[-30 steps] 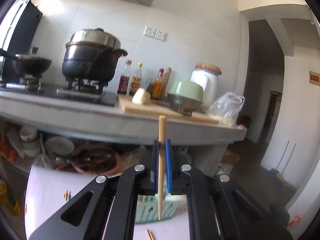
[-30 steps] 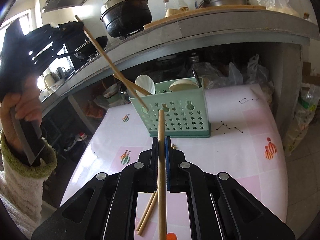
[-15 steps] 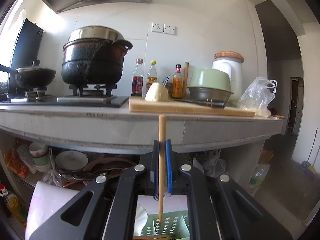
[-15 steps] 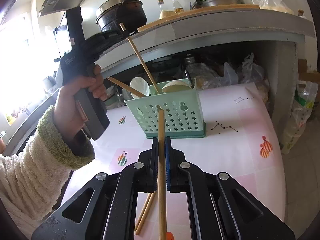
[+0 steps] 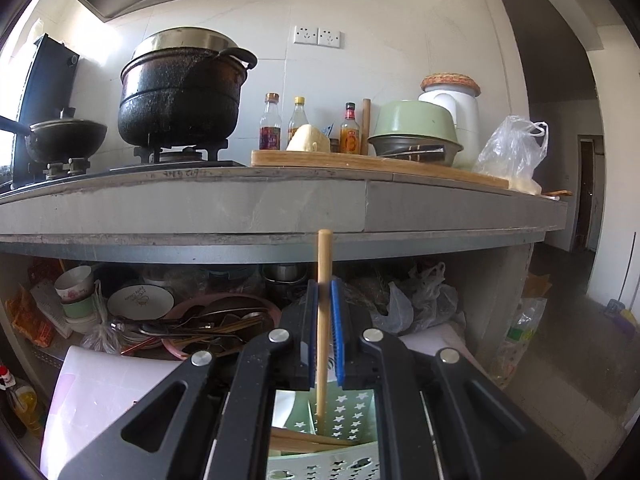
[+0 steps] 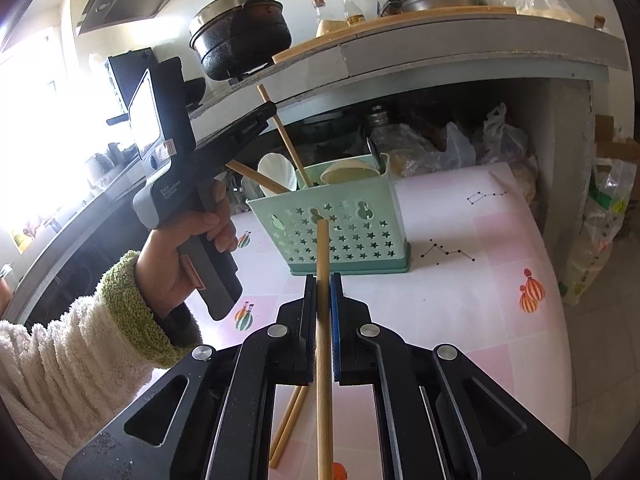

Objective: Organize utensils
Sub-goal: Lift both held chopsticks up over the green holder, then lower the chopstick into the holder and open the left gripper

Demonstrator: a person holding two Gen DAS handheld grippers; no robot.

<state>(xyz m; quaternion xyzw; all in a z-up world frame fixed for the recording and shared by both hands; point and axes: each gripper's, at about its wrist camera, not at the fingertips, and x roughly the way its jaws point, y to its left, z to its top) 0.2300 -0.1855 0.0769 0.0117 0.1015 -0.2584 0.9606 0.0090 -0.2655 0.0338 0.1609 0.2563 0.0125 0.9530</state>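
Note:
A mint-green utensil basket [image 6: 340, 228] with star cut-outs stands on the pink patterned table [image 6: 460, 300]; it also shows in the left wrist view [image 5: 344, 420]. My left gripper [image 5: 323, 292] is shut on a wooden chopstick [image 5: 322, 320] whose lower end is down inside the basket. In the right wrist view the left gripper [image 6: 268, 114] stands above the basket's left side with that chopstick [image 6: 286, 140]. My right gripper [image 6: 322, 284] is shut on another wooden chopstick [image 6: 323, 340], held in front of the basket. The basket also holds a slanted chopstick [image 6: 256, 176], a white spoon [image 6: 276, 172] and a cream spoon [image 6: 348, 172].
Two loose chopsticks [image 6: 290, 420] lie on the table under my right gripper. A grey counter [image 5: 280, 204] with a black pot [image 5: 180, 92], bottles and a cutting board overhangs the table. Dishes and plastic bags [image 5: 416, 300] crowd the shelf below it.
My left gripper has moved right and down over the basket, and its chopstick's lower end has gone into the basket. My right gripper has stayed in place with its chopstick.

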